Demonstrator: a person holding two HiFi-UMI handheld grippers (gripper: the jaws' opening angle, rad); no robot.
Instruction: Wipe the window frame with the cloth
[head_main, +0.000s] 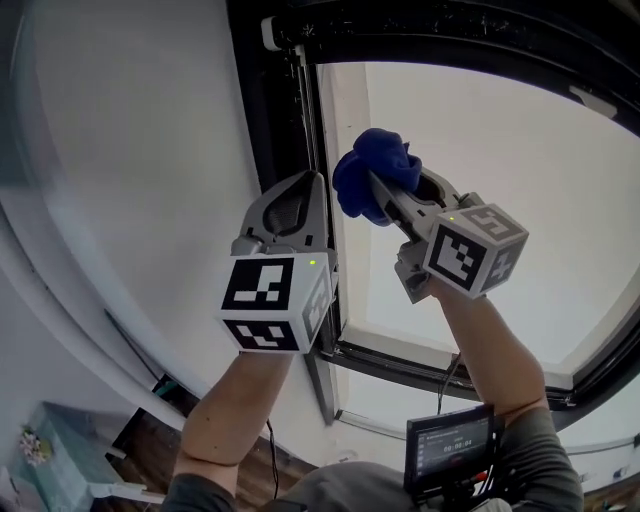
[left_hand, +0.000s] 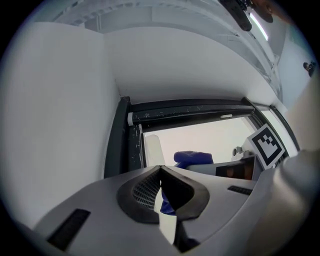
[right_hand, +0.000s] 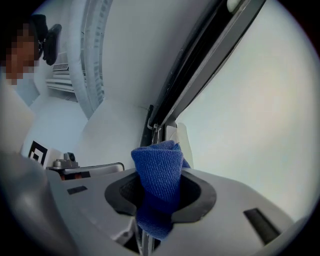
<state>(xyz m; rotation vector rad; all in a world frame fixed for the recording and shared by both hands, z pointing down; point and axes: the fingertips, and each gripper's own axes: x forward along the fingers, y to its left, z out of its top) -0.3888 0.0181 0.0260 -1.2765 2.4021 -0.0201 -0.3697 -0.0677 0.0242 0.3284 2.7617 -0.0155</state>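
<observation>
As a person stands below a dark window frame with both arms raised, the right gripper is clamped on a bunched blue cloth. The wad bulges out past the gripper's tips, so that fabric rather than plastic would meet the frame. The cloth sits high on the frame's upright member, at the edge where it meets the pale pane, though whether it presses on the frame or hangs just off it cannot be told. The right gripper view shows the folded fabric wedged deep between the jaws, a hold that looks firm enough for rubbing strokes. Just beside it, the left gripper is closed on nothing. Its jaws are drawn together and its tip points along the same upright, apparently kept clear of the wiping path. Judging by the cloth's high position, the wipe could run down the upright toward the sill.
</observation>
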